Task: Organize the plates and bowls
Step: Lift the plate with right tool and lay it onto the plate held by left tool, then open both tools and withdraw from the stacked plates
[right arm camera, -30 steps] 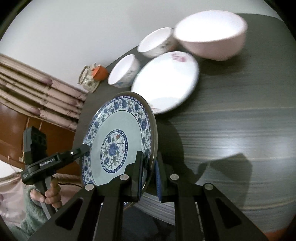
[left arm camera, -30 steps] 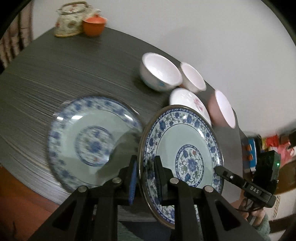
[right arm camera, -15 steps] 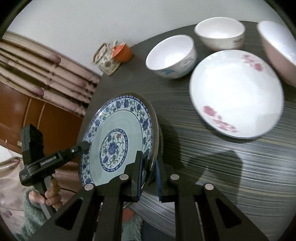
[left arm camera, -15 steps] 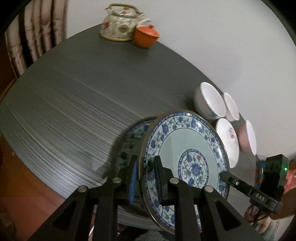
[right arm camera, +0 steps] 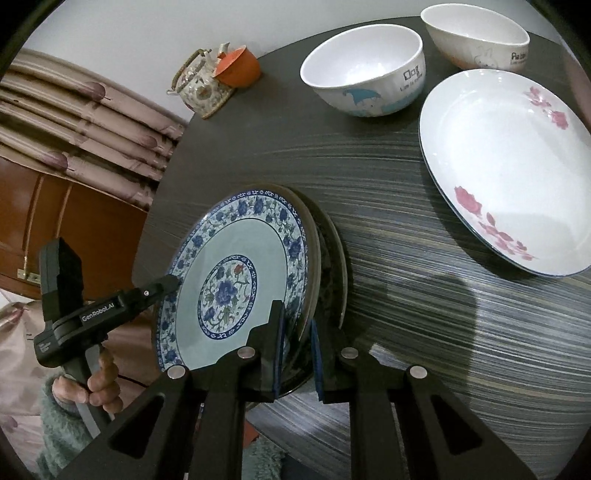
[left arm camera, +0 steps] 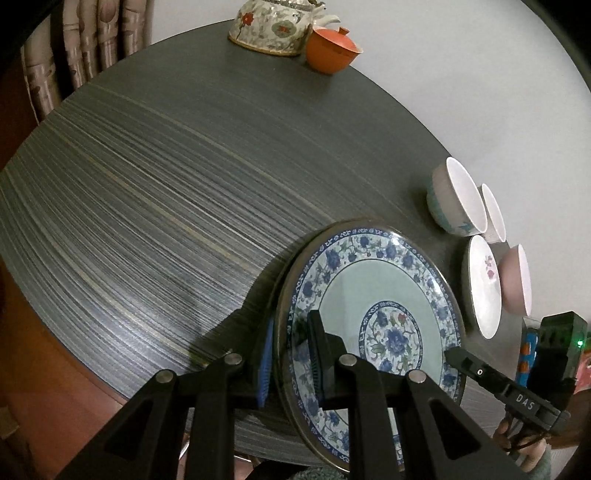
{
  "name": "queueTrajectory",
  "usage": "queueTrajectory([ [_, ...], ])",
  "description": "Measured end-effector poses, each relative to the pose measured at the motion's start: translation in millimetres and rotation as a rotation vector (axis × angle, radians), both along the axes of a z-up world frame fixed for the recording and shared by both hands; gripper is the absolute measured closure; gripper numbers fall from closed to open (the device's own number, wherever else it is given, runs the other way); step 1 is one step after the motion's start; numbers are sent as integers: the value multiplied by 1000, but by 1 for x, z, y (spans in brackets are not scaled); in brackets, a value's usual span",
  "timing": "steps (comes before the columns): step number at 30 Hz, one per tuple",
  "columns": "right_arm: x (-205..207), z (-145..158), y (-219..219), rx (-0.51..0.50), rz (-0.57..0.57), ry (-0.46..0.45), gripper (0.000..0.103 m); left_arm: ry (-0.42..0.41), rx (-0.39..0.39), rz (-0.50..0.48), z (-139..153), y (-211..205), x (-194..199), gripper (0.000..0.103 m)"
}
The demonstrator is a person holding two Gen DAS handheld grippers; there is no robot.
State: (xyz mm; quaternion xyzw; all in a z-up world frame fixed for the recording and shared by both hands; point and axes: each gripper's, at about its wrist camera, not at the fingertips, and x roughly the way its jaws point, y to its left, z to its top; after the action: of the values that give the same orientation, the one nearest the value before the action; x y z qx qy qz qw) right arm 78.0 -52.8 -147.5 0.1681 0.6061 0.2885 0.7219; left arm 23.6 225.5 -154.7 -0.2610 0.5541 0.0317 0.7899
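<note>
Both the left gripper (left arm camera: 291,354) and the right gripper (right arm camera: 297,349) pinch the blue-patterned plate (right arm camera: 240,273) by opposite rims. A second plate (right arm camera: 332,258) lies directly beneath it. At two o'clock sit the white floral plate (right arm camera: 506,162) and two bowls (right arm camera: 364,70).

light: dim indoor | shadows: soft on table (right arm camera: 443,295) | edges: fisheye-warped, dark corners

a home dining corner, by the look of it

a round dark wood-grain table (left arm camera: 155,192) stands against a plain pale wall (left arm camera: 461,66). at its far edge, ahead of the left gripper, sit a flowered teapot (left arm camera: 273,29) and an orange lidded cup (left arm camera: 332,50); household bowls (right arm camera: 364,70) and a rose-patterned plate (right arm camera: 506,166) lie ahead of the right gripper, with pleated curtains (right arm camera: 74,125) off to its left.
</note>
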Motion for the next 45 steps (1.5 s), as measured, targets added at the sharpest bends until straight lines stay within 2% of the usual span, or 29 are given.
queueTrajectory([
  [11, -2, -4, 16, -87, 32, -7, 84, 19, 31, 7, -8, -8, 8, 85],
  [19, -4, 0, 31, -165, 67, -26, 79, 50, 89, 10, -15, -21, 13, 78],
  [25, -7, 5, 47, -230, 108, -68, 65, 49, 106, 19, -19, -28, 13, 76],
  [30, -14, 9, 61, -282, 158, -99, 46, 37, 143, 13, -21, -37, 12, 73],
  [33, -16, 10, 66, -325, 172, -121, 45, 34, 146, 19, -22, -37, 10, 72],
  [40, -19, 12, 68, -344, 181, -144, 44, 23, 200, 14, -23, -48, 12, 69],
  [45, -25, 10, 73, -405, 197, -194, 38, -7, 220, 28, -21, -49, 8, 69],
])
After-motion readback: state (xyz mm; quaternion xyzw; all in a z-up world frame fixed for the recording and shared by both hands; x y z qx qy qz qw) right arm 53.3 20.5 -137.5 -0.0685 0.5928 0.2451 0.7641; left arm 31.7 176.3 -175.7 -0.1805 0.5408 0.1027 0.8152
